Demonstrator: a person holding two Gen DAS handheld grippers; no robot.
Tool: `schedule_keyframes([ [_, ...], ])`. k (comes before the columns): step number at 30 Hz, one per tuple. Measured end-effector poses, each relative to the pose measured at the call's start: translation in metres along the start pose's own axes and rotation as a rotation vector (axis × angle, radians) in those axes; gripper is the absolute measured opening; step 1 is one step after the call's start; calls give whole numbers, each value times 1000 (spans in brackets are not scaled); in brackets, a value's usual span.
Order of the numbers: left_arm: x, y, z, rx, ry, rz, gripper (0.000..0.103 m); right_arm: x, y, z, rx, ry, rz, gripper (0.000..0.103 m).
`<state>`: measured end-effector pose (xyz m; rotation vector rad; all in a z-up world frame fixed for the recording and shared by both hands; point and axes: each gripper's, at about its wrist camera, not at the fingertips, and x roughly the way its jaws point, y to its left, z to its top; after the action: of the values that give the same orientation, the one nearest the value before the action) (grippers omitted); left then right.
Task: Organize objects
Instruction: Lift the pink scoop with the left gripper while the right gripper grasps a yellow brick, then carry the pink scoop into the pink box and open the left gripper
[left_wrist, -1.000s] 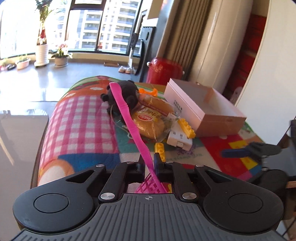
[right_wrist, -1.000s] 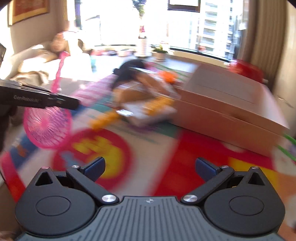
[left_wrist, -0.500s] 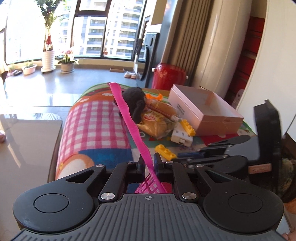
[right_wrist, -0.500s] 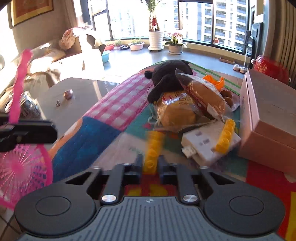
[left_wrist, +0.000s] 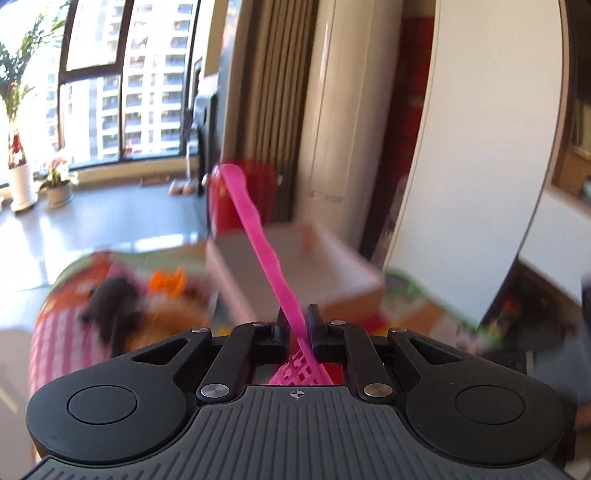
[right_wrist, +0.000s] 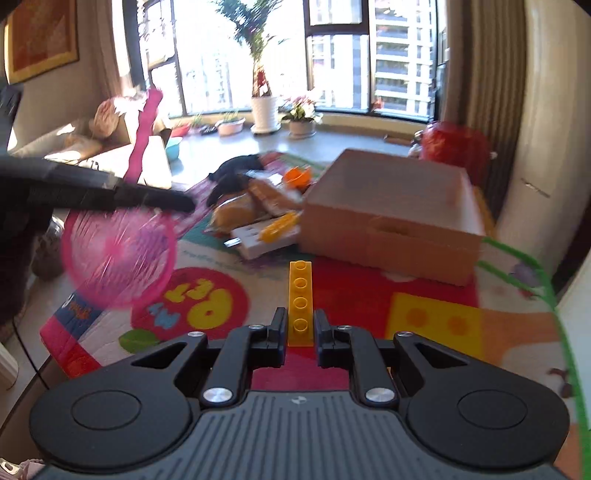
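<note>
You see a hot pink fly swatter (left_wrist: 266, 251) with a mesh head between your black left fingers (left_wrist: 281, 325), and a bright yellow studded brick (right_wrist: 301, 301) between the black right fingers (right_wrist: 320, 325). Under them lies a play mat (right_wrist: 351, 291) in red with a yellow square, an orange patch, a green edge and a red circle bearing yellow and blue letters; its far side shows a pink-and-white check. Your cardboard box (right_wrist: 388, 236) is tan outside and pale inside. Beside it sit a black plush toy (right_wrist: 232, 173), an orange piece (right_wrist: 295, 175), golden-brown bread in clear wrap (right_wrist: 236, 212) and a white block (right_wrist: 266, 240) with a yellow brick on top
</note>
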<state>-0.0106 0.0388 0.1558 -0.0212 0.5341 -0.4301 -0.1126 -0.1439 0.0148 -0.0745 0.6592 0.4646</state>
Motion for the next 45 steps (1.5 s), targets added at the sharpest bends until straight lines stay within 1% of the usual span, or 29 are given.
schedule_keyframes([
  [2,33,0,35,-59,-22,-32,14,-7,-15,0,33,-26,-17,14],
  [3,52,0,49,-71,-28,-32,16,-8,-22,0,48,-36,-25,14],
  [4,74,-2,58,-51,-33,-16,16,-9,-29,-1,63,-44,-32,14],
  [5,99,-5,63,0,-27,12,17,-8,-35,-1,79,-51,-40,14],
  [6,127,-8,64,47,18,45,19,-7,-41,-2,95,-56,-49,14],
  [7,155,-7,63,55,81,81,19,-5,-46,-2,115,-60,-57,14],
  [8,174,-4,61,36,114,105,19,-3,-50,-1,134,-63,-62,14],
  [9,185,0,60,8,105,108,19,-1,-54,-1,151,-65,-64,14],
  [10,189,5,59,-20,75,102,19,-1,-57,-2,163,-67,-65,14],
  [12,188,18,58,-75,23,92,19,3,-62,-2,176,-67,-62,14],
  [14,183,29,58,-107,18,88,19,11,-65,-1,178,-49,-60,14],
  [16,166,39,55,-113,25,81,19,18,-66,2,176,-34,-64,14],
  [19,130,39,37,-92,17,15,19,24,-68,6,168,-32,-68,14],
  [21,116,28,19,-51,53,-48,19,28,-69,7,159,-26,-77,14],
  [22,106,24,6,-21,83,-83,19,31,-71,6,159,-18,-81,14],
  [24,101,17,-19,12,155,-126,19,34,-73,4,163,0,-93,14],
  [26,103,16,-43,-13,218,-156,19,36,-76,-1,169,14,-104,14],
  [28,111,19,-61,-61,254,-178,19,35,-78,-6,175,27,-107,14],
  [29,114,20,-70,-79,263,-182,19,34,-78,-8,175,32,-109,14],
  [31,127,21,-77,-114,272,-182,19,32,-78,-11,174,42,-117,14],
  [33,142,20,-76,-131,283,-195,19,29,-78,-13,175,45,-126,14],
  [35,149,13,-79,-127,292,-173,19,24,-79,-15,175,43,-132,14],
  [36,148,9,-82,-120,292,-156,18,22,-79,-16,176,41,-135,14],
  [37,148,7,-83,-116,275,-141,17,21,-80,-17,178,41,-137,14],
  [39,142,4,-84,-98,246,-96,17,19,-82,-19,184,41,-142,14],
  [40,137,3,-84,-88,233,-85,19,18,-82,-21,187,41,-147,14],
  [41,131,3,-84,-85,224,-97,19,17,-83,-23,189,41,-150,14],
  [43,119,8,-87,-116,211,-141,19,16,-86,-26,197,40,-148,14],
  [45,107,14,-93,-152,197,-147,19,17,-88,-29,210,41,-145,14],
])
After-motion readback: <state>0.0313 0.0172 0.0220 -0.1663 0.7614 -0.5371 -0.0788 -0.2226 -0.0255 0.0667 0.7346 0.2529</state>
